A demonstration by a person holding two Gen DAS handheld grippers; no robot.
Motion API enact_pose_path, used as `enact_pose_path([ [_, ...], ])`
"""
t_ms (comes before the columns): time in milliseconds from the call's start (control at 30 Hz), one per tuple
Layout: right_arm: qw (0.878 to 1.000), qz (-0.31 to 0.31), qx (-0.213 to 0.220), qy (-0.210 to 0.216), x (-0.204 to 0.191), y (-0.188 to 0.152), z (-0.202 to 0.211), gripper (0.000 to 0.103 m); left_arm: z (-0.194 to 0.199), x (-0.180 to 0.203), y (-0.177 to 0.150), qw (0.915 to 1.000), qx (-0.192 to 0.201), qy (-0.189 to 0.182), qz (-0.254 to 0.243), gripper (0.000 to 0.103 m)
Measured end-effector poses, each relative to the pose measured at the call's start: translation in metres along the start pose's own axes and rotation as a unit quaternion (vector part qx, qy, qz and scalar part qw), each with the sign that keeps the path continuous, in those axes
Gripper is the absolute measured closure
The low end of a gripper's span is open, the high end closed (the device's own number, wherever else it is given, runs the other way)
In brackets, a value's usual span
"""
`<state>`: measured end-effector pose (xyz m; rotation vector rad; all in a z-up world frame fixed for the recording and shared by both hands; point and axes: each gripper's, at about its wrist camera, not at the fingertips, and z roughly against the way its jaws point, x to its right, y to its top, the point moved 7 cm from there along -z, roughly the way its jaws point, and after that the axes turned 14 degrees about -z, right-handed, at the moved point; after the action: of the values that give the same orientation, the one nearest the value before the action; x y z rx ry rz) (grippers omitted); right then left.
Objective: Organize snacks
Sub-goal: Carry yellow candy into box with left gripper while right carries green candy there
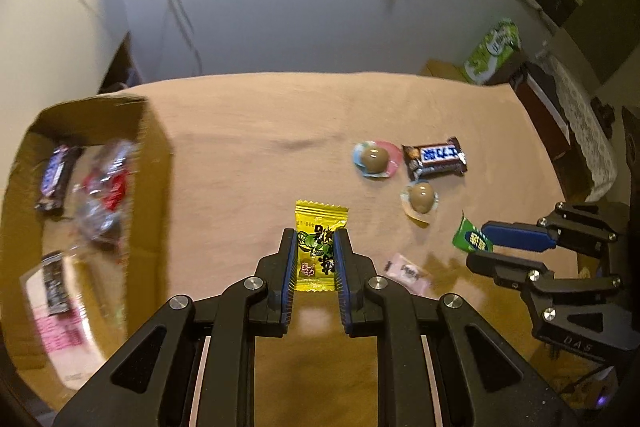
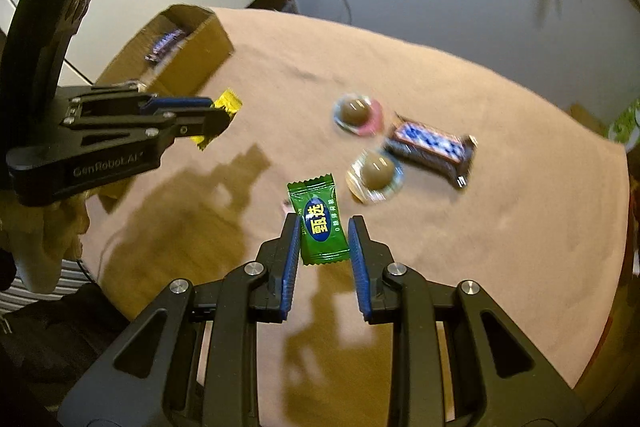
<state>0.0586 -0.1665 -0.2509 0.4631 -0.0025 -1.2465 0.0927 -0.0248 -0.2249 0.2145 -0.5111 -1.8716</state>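
The cardboard box holds chocolate bars and clear-wrapped sweets. The left gripper pinches a yellow candy packet; the right gripper pinches a green candy packet.

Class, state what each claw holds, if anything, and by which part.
Left claw grips the yellow candy by its side edges; right claw grips the green candy likewise.

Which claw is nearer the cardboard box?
Left. The left claw, shut on the yellow candy, sits just beside the cardboard box. The right claw, shut on the green candy, is farther along the table, beyond the left one.
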Motion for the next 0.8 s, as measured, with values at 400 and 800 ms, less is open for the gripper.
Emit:
enact_pose_path([
  [400, 0.997, 0.072, 0.005, 0.037, -0.080, 0.038, -0.009, 0.078, 0.041, -0.062, -0.032, 0.9963, 0.027, 0.035, 0.074, 0.087],
  [800, 0.989, 0.135, -0.004, 0.063, -0.156, 0.056, -0.019, 0.078, 0.069, -0.112, -0.070, 0.9878, 0.035, 0.075, 0.132, 0.087],
])
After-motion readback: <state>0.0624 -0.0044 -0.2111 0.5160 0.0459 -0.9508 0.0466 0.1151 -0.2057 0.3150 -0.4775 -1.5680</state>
